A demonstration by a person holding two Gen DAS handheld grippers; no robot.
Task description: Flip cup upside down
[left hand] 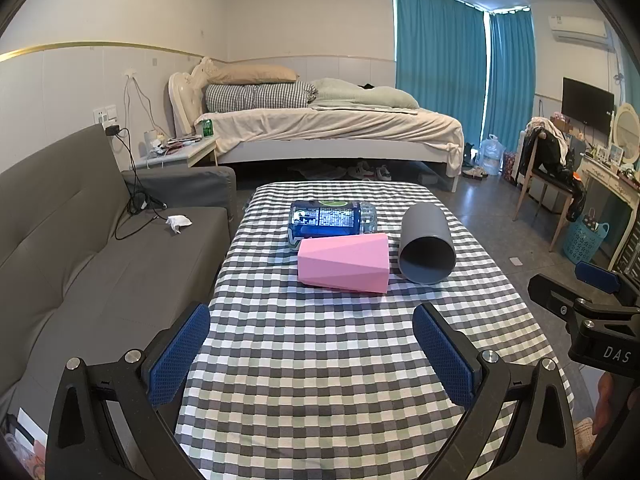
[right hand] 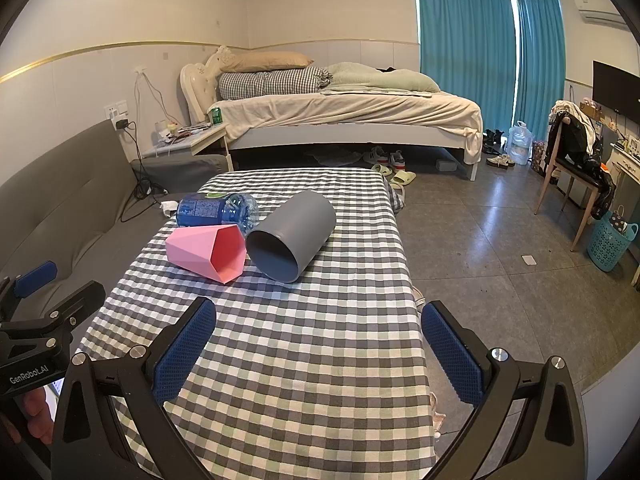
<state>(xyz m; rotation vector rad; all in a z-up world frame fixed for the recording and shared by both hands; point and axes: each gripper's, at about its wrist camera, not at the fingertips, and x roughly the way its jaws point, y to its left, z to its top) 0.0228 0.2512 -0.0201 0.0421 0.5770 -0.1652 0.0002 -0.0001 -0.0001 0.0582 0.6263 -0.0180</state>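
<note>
The left gripper (left hand: 311,354) is hovering over the near part of the checked table (left hand: 320,380), its jaws spread wide and holding nothing. The right gripper (right hand: 319,346) is doing the same beside it, jaws equally wide and empty, its right finger reaching past the table's right edge. Both are pointing along the table toward the cups, well apart from them, which suggests an approach is only beginning.

Two cups are lying on their sides in the middle of the table. The grey cup (right hand: 292,236) is resting with its open mouth facing the grippers and slightly down. The pink faceted cup (right hand: 208,250) is lying just to its left, mouth toward the grey cup; the two appear to be touching or nearly so. A blue-labelled water bottle (right hand: 218,209) is lying on its side directly behind the pink cup, likely acting as a stop against rolling.

The task names one cup only; which of the two is intended cannot be determined. The base of the grey cup is facing away and is not visible. The bottle's cap end is hidden in both views.
</note>
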